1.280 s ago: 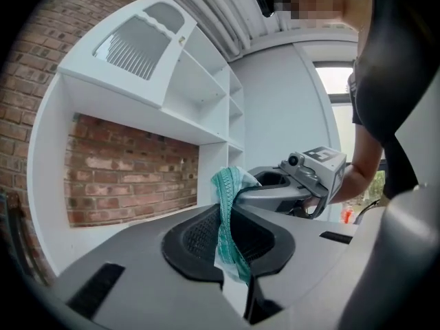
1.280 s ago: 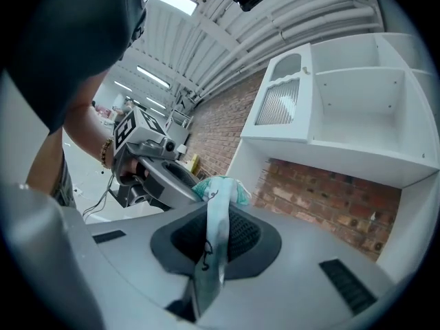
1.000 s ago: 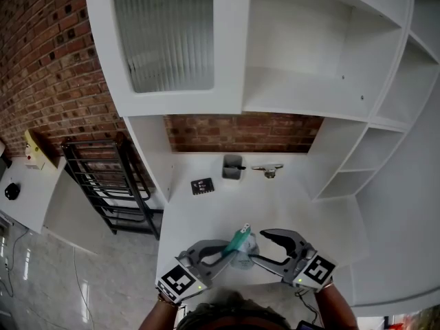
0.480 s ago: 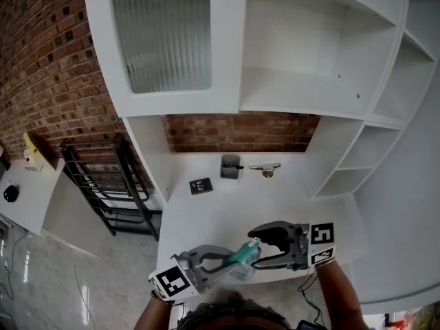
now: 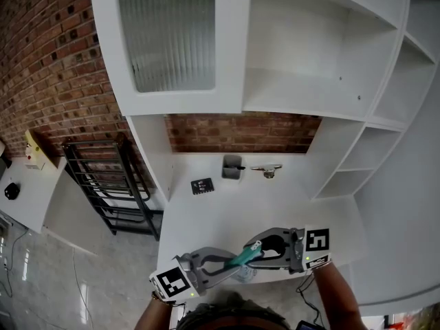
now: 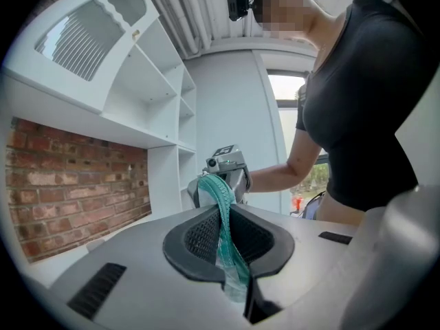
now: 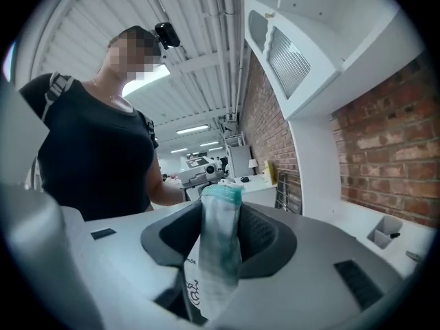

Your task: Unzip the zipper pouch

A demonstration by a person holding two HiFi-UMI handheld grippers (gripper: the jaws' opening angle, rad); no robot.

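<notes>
Two grips on zipper pouch (image 5: 242, 257): left gripper (image 5: 223, 261) clamped at 8 o'clock end, right gripper (image 5: 260, 246) jaws just closed onto 2 o'clock end. Prob light, floppy; grab zip tape.

No word or number can be read anywhere. In the right gripper view, the zipper pouch (image 7: 220, 239) carries dark print (image 7: 193, 291) near its lower edge (curly strokes, too bent and cut off to make out). In the head view, the marker cube (image 5: 173, 281) at lower left and the second marker cube (image 5: 317, 240) bear only black-and-white square patterns. The dark card (image 5: 202, 185) on the desk (image 5: 227, 215) shows pale marks too small to read.
</notes>
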